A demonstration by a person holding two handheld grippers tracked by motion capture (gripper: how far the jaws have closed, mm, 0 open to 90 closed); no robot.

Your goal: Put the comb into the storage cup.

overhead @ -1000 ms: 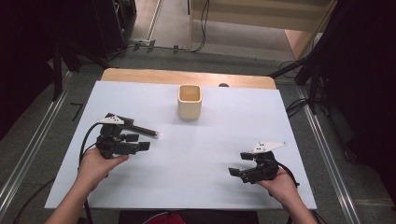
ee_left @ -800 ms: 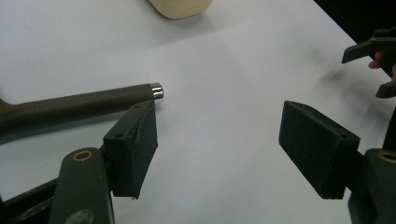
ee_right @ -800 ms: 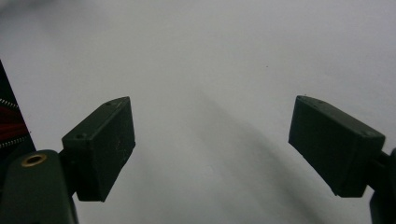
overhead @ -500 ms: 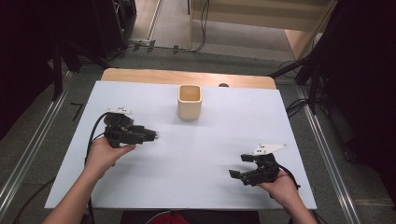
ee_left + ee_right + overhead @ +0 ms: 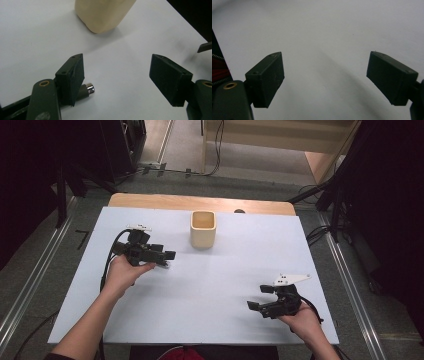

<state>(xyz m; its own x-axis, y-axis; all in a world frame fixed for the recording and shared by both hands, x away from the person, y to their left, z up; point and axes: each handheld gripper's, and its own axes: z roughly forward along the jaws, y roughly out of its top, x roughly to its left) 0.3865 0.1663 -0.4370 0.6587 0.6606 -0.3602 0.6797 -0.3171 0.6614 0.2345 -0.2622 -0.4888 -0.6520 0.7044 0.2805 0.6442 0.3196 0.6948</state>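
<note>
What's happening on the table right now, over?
Both grippers open, empty. Left gripper points at cream cup, not touching. Right gripper low over white board. Path to cup open.

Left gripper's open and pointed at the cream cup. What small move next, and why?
Probably ease the left gripper forward toward the cream cup. Its jaws stand wide apart with nothing between them, and the cup stands upright ahead of them, a stretch of bare white table between. The right gripper, also open, rests far off near the table's front edge.
</note>
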